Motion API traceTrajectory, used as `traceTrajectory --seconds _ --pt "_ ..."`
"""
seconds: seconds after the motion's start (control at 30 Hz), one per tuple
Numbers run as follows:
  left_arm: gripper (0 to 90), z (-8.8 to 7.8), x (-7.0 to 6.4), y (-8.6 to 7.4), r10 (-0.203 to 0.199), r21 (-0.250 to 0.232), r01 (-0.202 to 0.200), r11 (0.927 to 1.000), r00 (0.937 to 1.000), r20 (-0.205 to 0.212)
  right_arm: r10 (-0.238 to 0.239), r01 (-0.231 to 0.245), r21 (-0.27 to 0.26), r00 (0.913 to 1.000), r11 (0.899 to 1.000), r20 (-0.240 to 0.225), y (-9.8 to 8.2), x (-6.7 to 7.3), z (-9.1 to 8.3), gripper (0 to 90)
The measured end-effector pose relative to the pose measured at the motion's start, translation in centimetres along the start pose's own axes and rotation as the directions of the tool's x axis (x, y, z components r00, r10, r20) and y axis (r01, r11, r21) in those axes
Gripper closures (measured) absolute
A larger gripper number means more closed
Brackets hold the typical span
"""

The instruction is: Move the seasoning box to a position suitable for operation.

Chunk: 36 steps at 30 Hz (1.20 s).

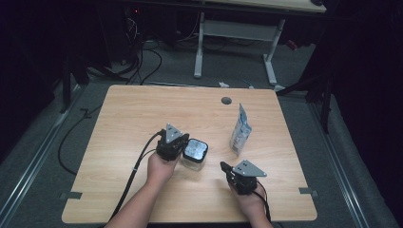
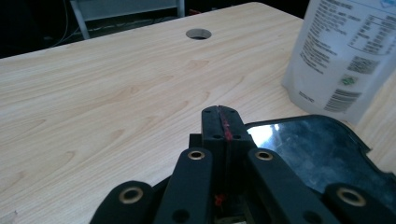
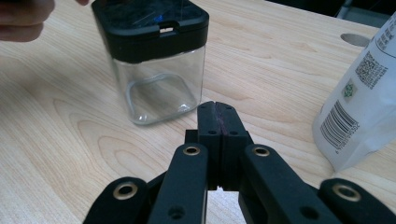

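Note:
A clear square jar (image 1: 195,153) with a black lid stands mid-table. My left gripper (image 1: 183,140) hovers just left of it, jaws shut with nothing between them. In the left gripper view the shut left gripper (image 2: 223,114) sits above and beside the glossy black lid (image 2: 317,149). My right gripper (image 1: 224,166) is at the front right, pointing toward the jar. In the right gripper view the right gripper (image 3: 216,112) is shut and empty, a little short of the jar (image 3: 154,56). A white printed pouch (image 1: 241,129) stands upright to the right of the jar.
The pouch (image 3: 364,102) stands close on the right of my right gripper's line. A round cable hole (image 1: 226,100) lies near the table's far edge. A hand (image 3: 23,18) shows at the top left of the right gripper view. A desk frame (image 1: 235,42) stands beyond the table.

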<state>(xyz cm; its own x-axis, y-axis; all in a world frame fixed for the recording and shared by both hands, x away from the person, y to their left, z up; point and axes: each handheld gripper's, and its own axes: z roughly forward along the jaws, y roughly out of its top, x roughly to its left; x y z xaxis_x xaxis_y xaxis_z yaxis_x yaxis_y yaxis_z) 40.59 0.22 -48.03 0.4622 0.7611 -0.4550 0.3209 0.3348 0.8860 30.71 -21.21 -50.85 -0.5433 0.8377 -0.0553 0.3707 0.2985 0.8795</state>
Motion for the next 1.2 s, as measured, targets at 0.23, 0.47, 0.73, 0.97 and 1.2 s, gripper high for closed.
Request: traceTrajectory --seconds 0.23,0.47,0.73,0.97,1.2 --pt "90.0 -1.2 -0.3 0.0 -0.01 -0.046 0.01 0.9989 0.9999 0.002 0.002 -0.002 0.009 1.0 1.0 -0.005 -0.2 0.0 0.1 89.5" --pt "82.9 -3.7 -0.5 0.3 0.032 -0.085 -0.034 0.9958 0.9991 -0.028 0.025 -0.024 0.033 0.9994 0.999 -0.024 -0.6 -0.3 0.3 84.0" --pt "89.3 -4.5 -0.6 -0.2 0.037 -0.061 -0.038 0.9974 0.9993 -0.008 0.014 -0.013 0.037 0.9995 0.999 -0.026 -0.7 -0.3 0.2 83.6" --pt "90.0 -4.0 -0.9 -0.5 0.033 -0.057 -0.033 0.9978 0.9995 -0.002 0.015 -0.014 0.032 0.9996 0.999 -0.025 -0.7 -0.4 0.2 83.7" --pt "90.0 -3.6 -0.7 -0.5 0.027 -0.07 -0.027 0.9972 0.9996 -0.007 0.019 -0.018 0.031 0.9995 0.999 -0.025 -0.7 -0.4 0.2 83.7"
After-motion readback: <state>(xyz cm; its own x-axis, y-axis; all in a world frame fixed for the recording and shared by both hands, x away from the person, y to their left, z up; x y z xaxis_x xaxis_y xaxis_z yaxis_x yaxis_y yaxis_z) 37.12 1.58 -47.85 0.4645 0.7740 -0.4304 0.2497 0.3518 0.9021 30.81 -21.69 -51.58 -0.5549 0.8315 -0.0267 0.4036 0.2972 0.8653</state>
